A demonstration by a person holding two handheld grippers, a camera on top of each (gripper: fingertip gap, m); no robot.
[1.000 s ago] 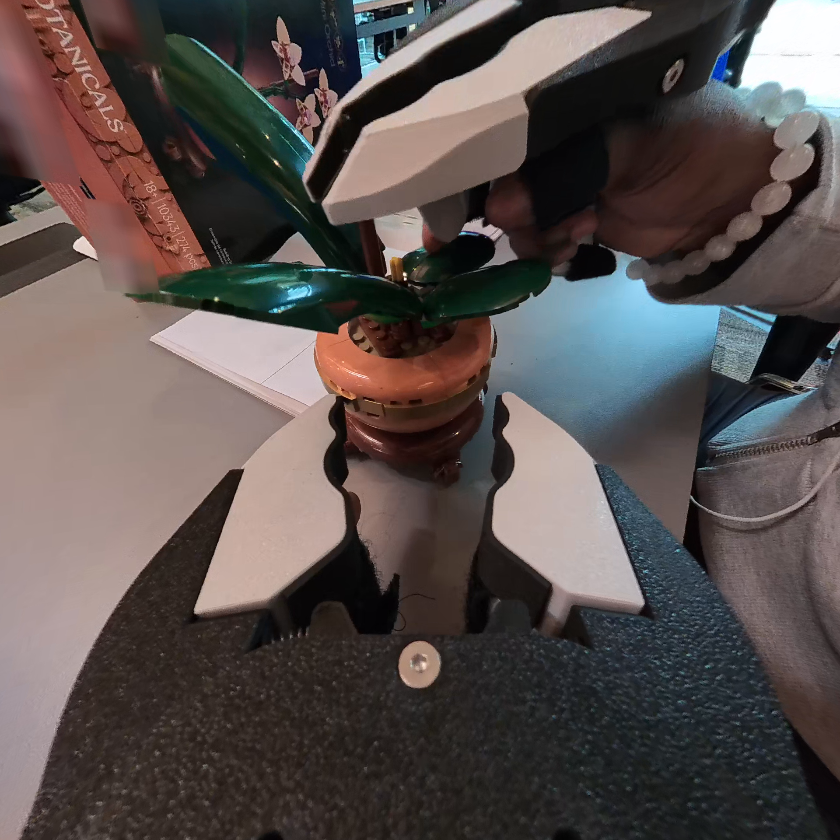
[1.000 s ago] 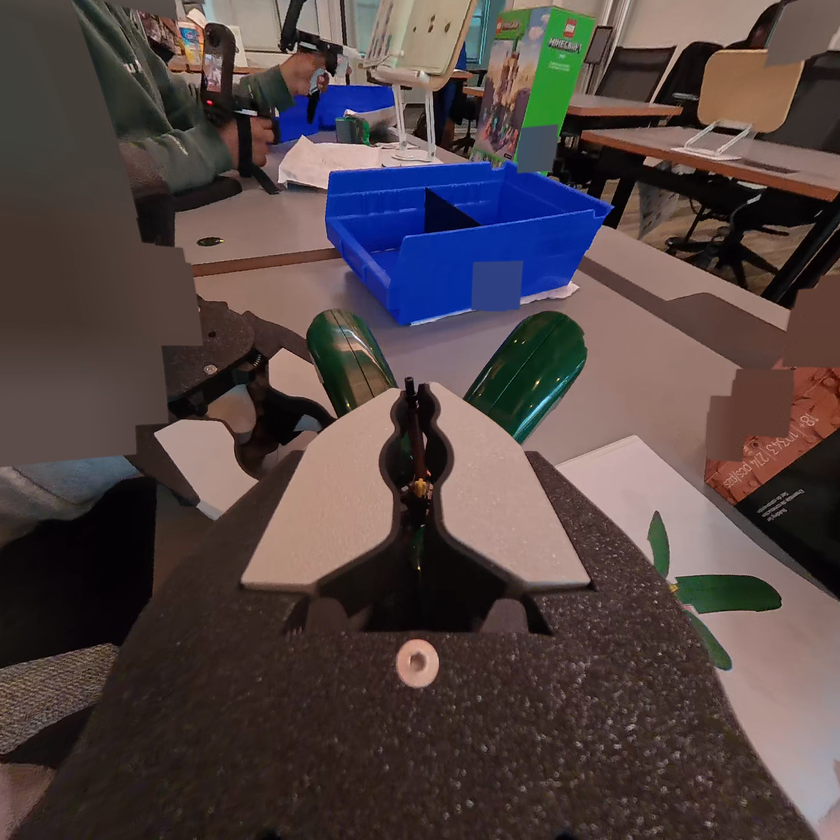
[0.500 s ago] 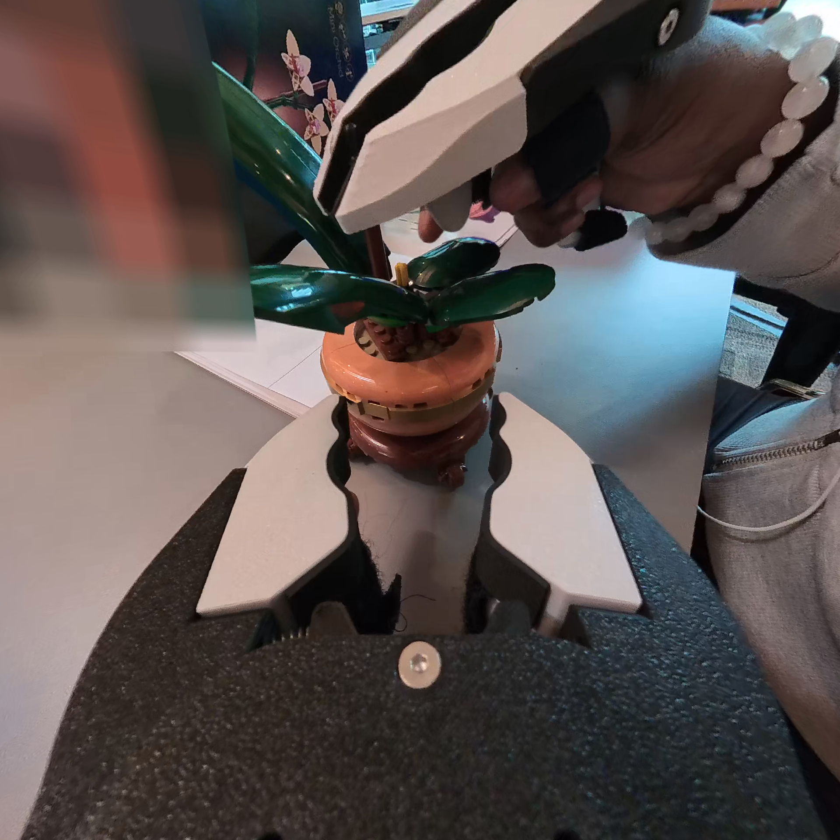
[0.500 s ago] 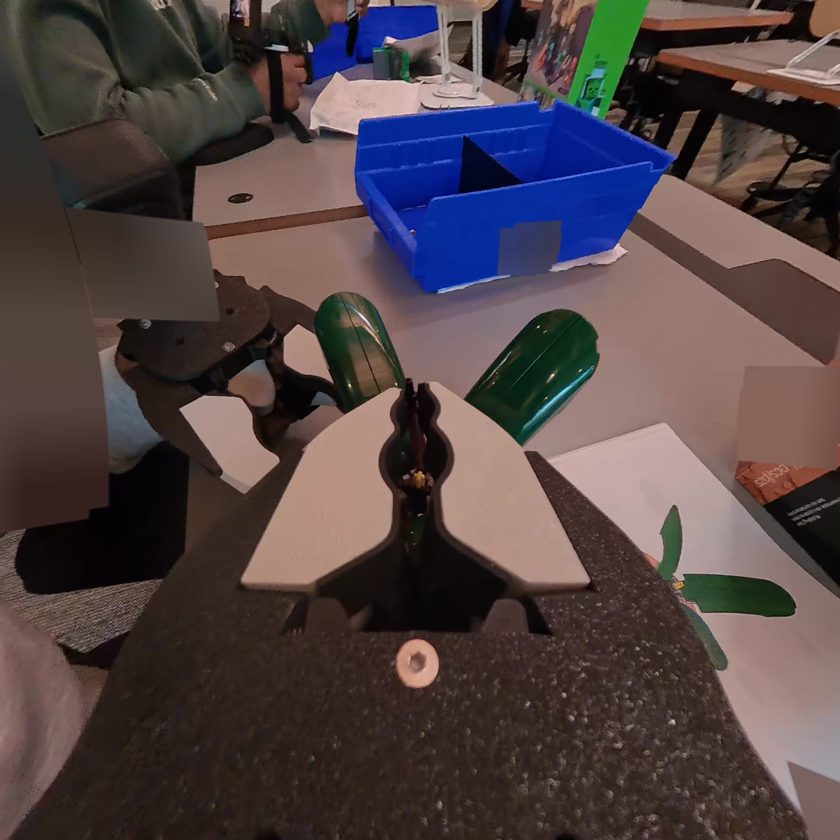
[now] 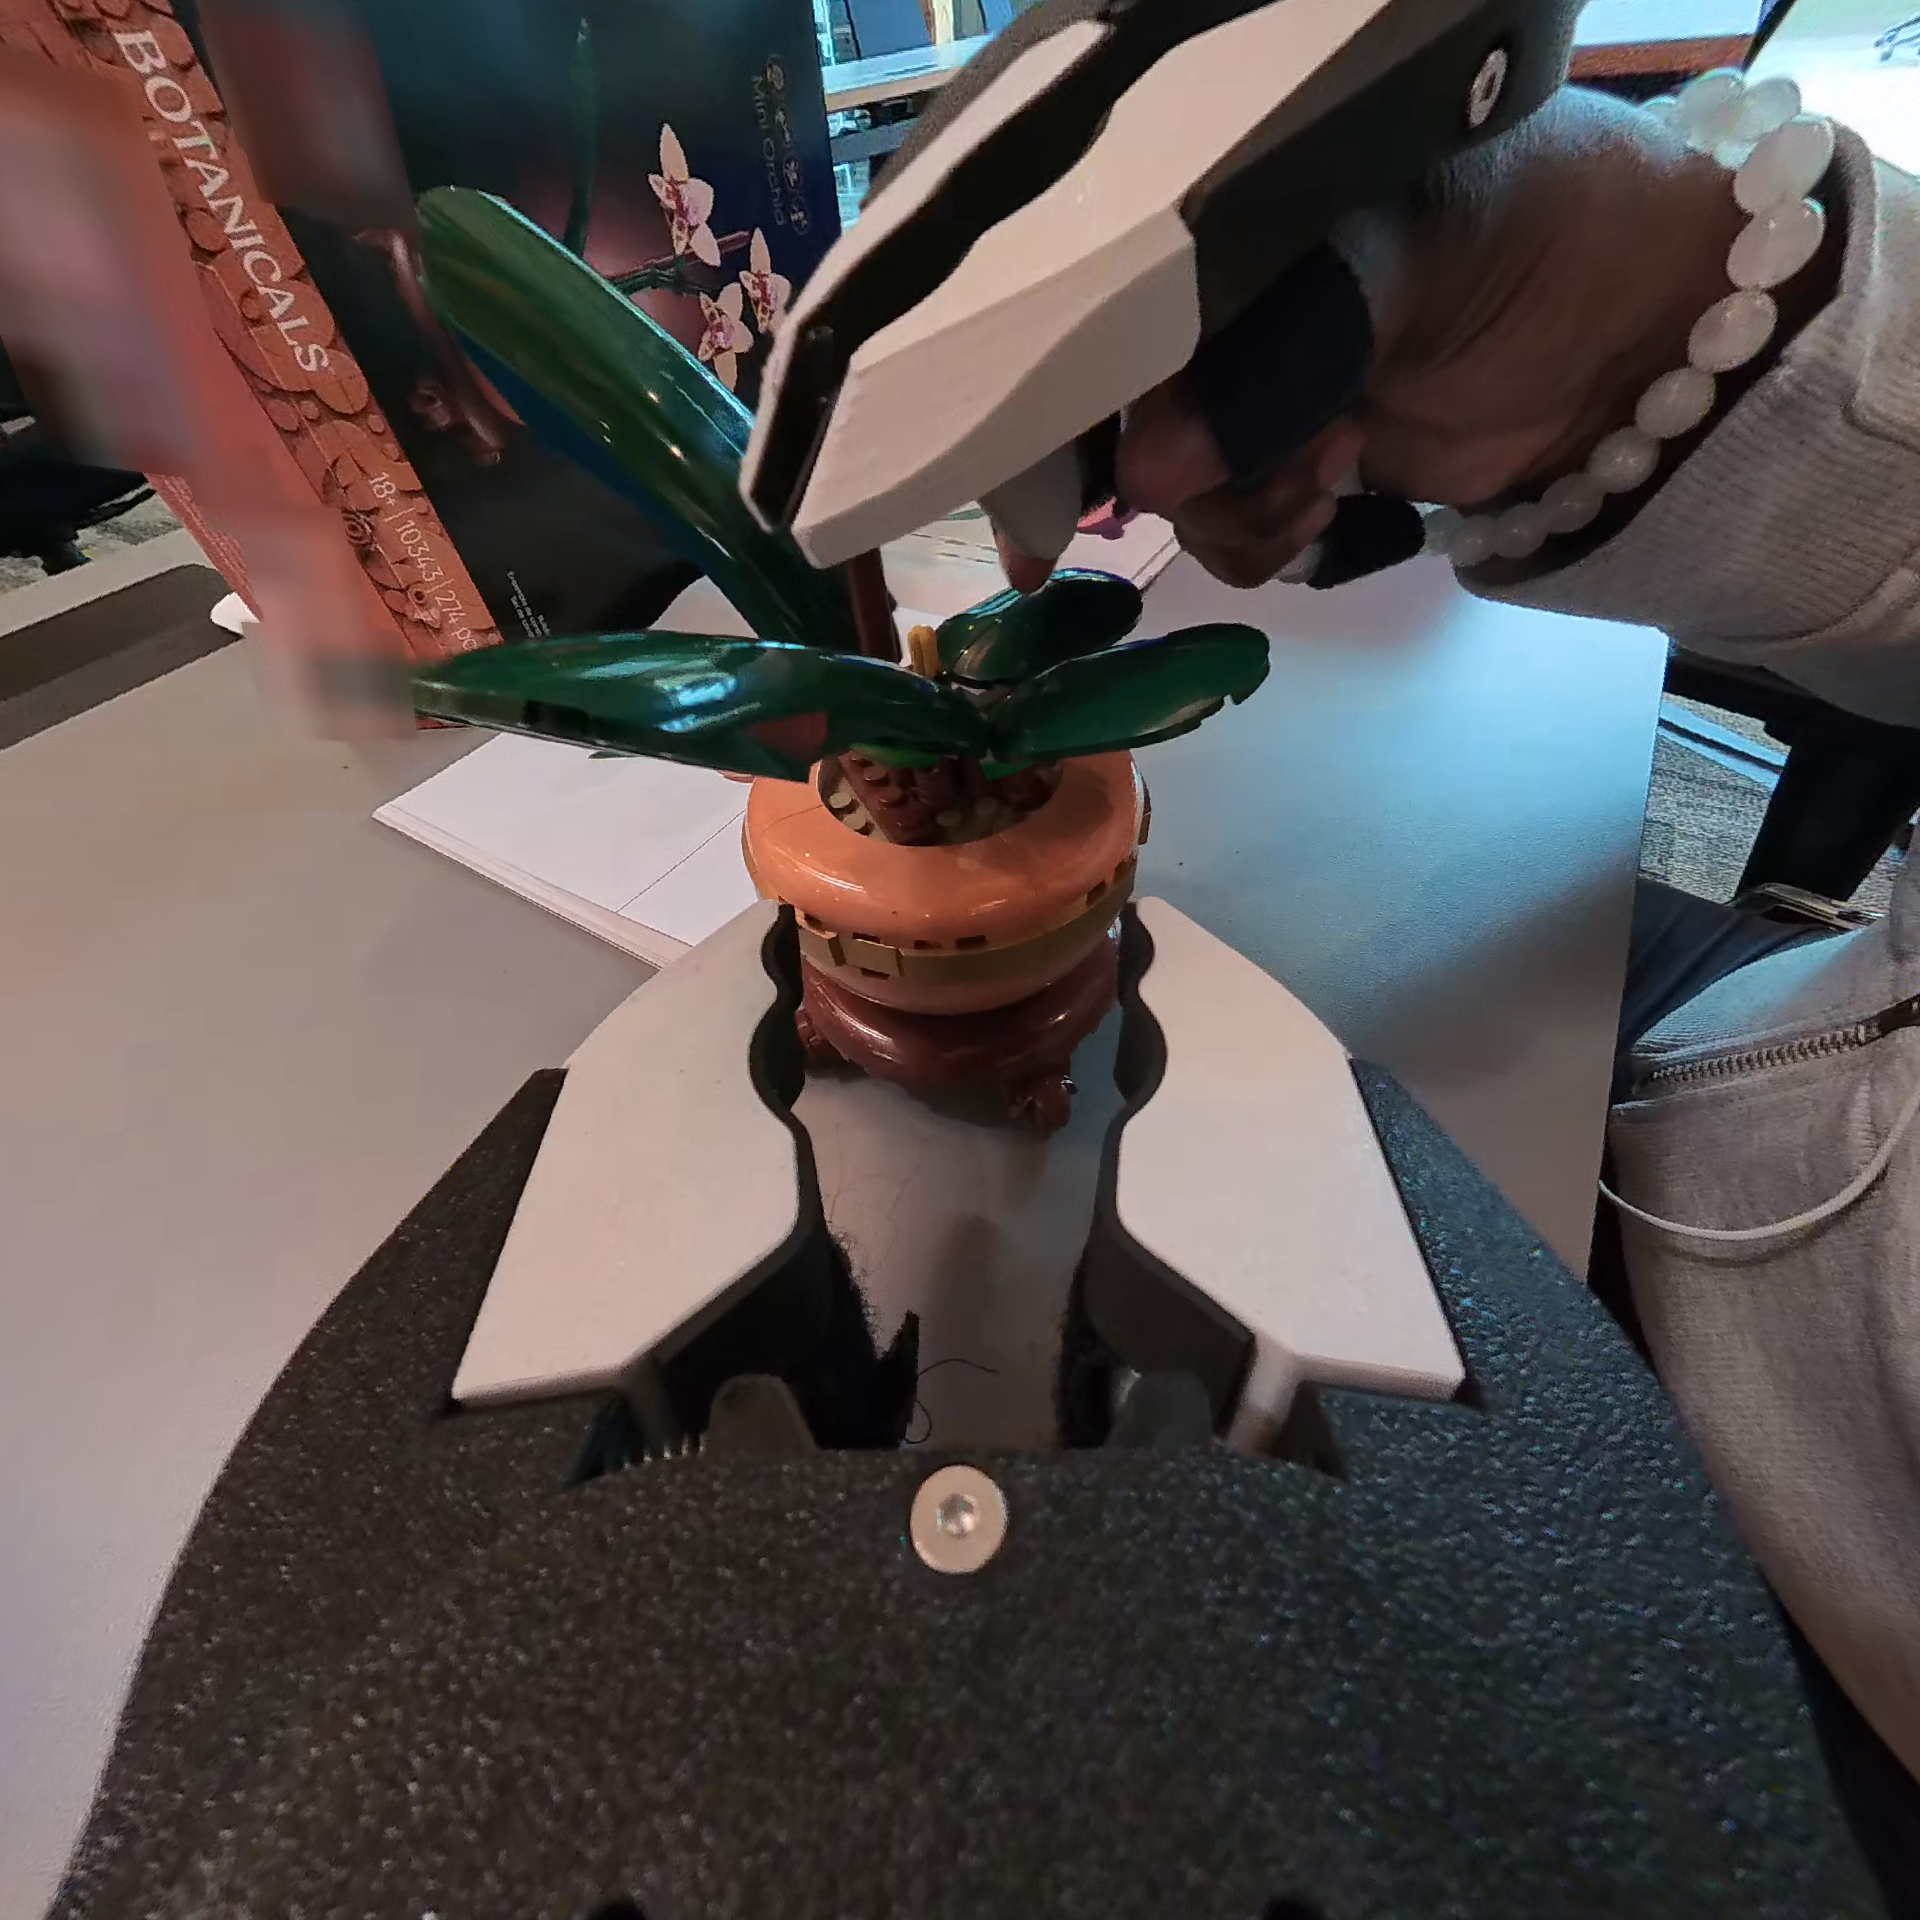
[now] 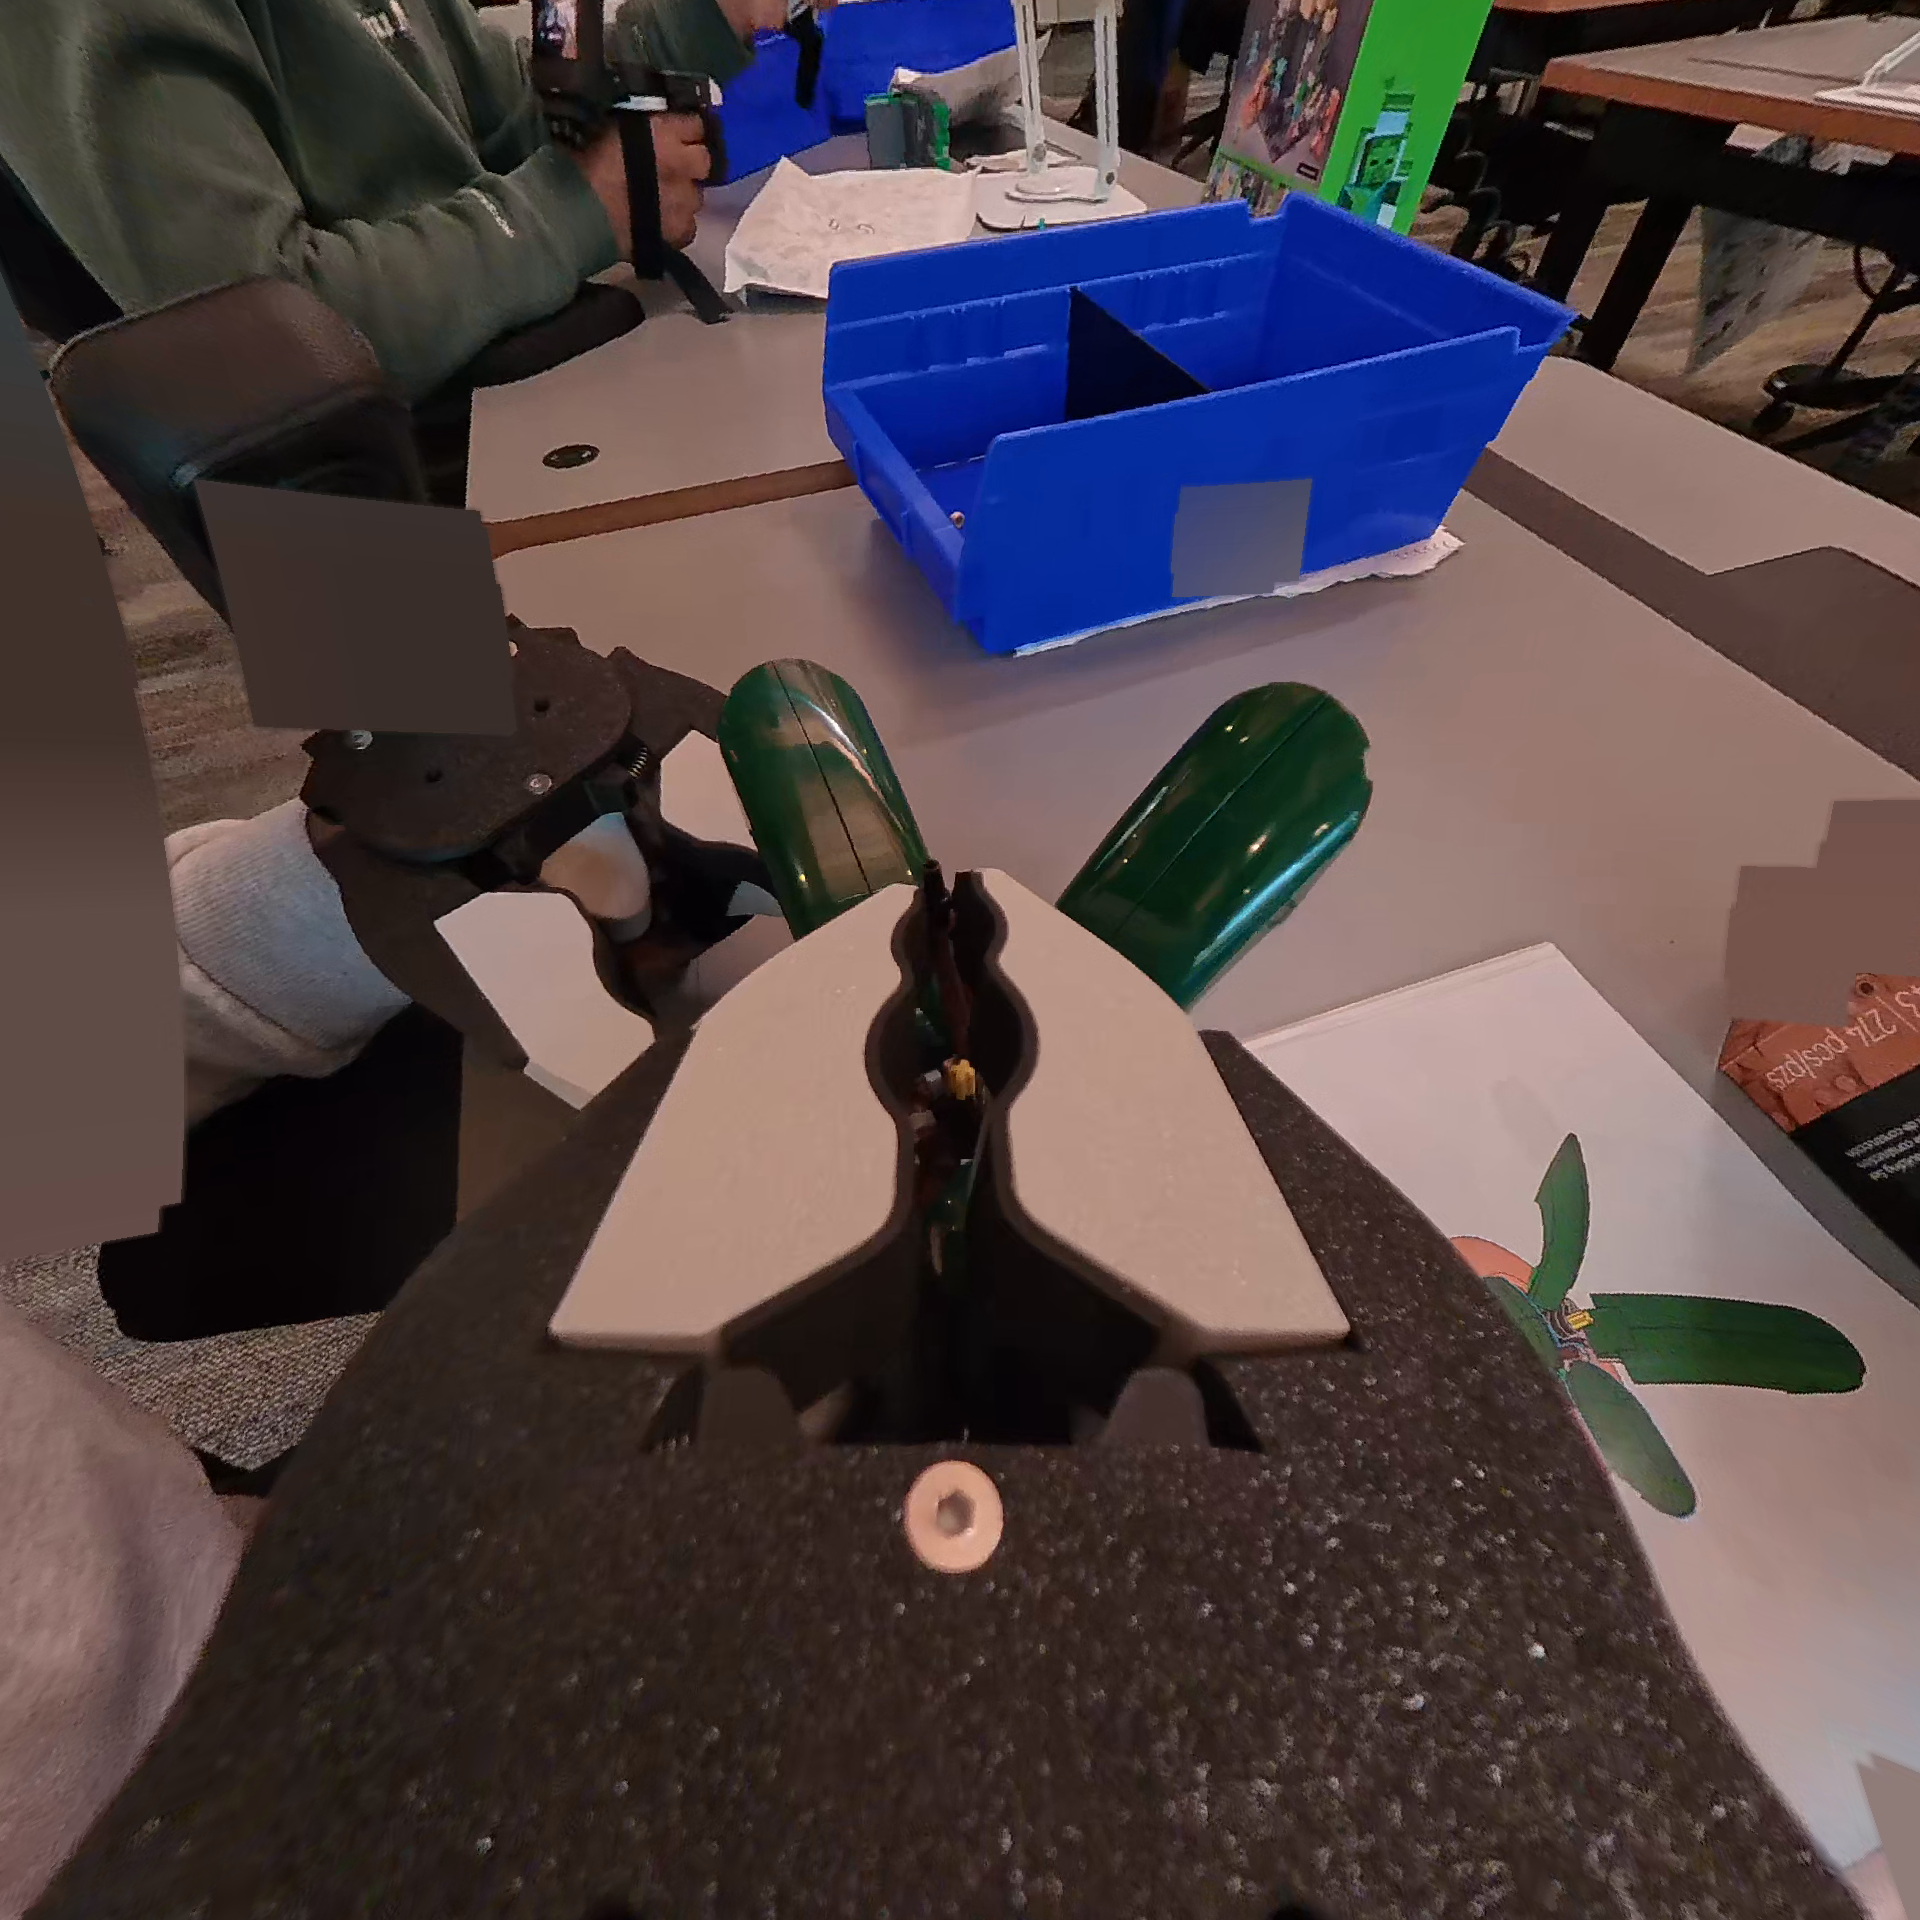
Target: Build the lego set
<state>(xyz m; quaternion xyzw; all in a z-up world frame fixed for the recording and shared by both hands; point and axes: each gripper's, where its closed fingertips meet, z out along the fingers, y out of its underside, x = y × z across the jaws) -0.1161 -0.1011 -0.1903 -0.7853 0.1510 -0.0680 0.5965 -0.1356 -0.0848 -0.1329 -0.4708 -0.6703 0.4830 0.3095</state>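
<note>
A brick-built orchid pot (image 5: pixel 940 904), tan on a brown base, stands on the grey table. It has dark green leaves (image 5: pixel 665 696) spreading from its top. My left gripper (image 5: pixel 951 966) has a finger against each side of the pot's lower part and is shut on it. My right gripper (image 5: pixel 800 457) comes in from the upper right above the leaves. It is shut on a thin brown stem (image 5: pixel 868 613) that stands upright in the pot. In the right wrist view the stem (image 6: pixel 940 935) shows between the closed right gripper (image 6: pixel 951 894), with two leaves (image 6: pixel 1216 831) beyond.
The set's box (image 5: pixel 312 312) stands behind the pot. An open instruction booklet (image 6: pixel 1558 1143) lies to the right. A blue bin (image 6: pixel 1195 416) sits farther back on the table. Another person in a green sleeve (image 6: pixel 312 156) works at the far left. The gap from one gripper's tips to the other's is roughly 7 cm.
Both grippers keep their holds. The right gripper has tipped downward a little with the stem. The pot stays in place between the left fingers.
</note>
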